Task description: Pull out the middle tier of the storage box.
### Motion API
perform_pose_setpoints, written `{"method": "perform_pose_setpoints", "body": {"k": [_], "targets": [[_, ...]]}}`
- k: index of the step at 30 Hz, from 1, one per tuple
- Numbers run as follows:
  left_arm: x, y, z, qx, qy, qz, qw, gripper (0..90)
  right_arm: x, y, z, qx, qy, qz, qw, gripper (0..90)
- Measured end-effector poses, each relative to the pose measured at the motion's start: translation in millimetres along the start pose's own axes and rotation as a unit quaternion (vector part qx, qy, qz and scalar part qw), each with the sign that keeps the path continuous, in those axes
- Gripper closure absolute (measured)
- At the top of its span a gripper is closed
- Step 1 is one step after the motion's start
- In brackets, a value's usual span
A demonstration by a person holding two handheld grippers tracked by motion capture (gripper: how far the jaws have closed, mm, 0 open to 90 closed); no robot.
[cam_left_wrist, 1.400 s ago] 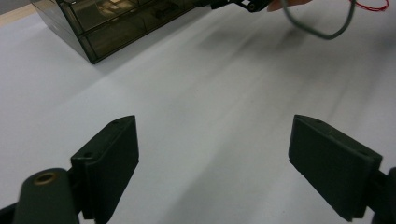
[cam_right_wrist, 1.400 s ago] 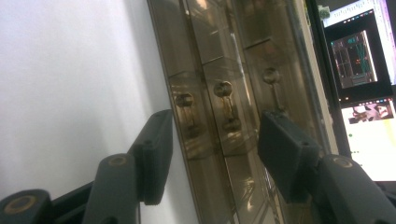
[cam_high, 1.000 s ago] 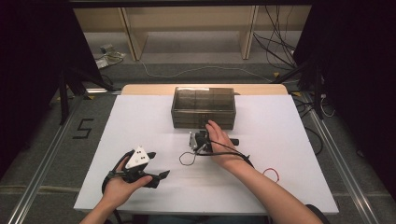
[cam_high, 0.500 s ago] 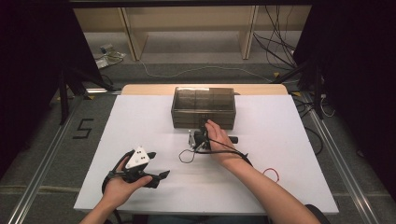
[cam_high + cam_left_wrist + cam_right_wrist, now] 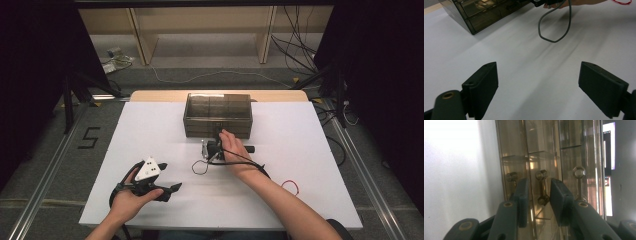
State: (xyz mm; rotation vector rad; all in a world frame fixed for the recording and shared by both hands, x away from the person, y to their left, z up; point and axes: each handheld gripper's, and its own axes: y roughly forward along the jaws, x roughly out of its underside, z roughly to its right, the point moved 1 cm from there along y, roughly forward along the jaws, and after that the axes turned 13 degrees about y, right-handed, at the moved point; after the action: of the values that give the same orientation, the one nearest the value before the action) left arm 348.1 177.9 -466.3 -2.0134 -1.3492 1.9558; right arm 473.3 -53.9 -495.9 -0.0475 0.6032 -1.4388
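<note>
White table [image 5: 150,130] sits on grey carpet [image 5: 60,165], black curtains [image 5: 35,60] either side, wooden shelving [image 5: 200,25] behind, cables [image 5: 295,45] everywhere.

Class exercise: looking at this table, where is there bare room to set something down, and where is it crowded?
Free: the white table left of the smoky drawer box, and the stretch right of it, down to the red wire loop. Also the near middle, between the left gripper and the person's right forearm. Crowded: just before the box, where the right gripper and its cable loop sit.
</note>
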Motion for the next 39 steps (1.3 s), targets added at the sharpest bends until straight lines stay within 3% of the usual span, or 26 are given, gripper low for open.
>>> {"method": "perform_pose_setpoints", "body": {"k": [21, 39], "targets": [[0.1, -0.2, 0.2, 0.0, 0.003, -0.001, 1.0, 16.1, -4.8, 2.0, -7.5, 0.031, -0.032, -0.011, 0.9989, 76.7], [0.2, -0.2, 0.4, 0.0, 0.004, -0.003, 1.0, 16.4, -10.5, 4.1, -14.7, 0.063, -0.032, -0.031, 0.997, 79.7]]}}
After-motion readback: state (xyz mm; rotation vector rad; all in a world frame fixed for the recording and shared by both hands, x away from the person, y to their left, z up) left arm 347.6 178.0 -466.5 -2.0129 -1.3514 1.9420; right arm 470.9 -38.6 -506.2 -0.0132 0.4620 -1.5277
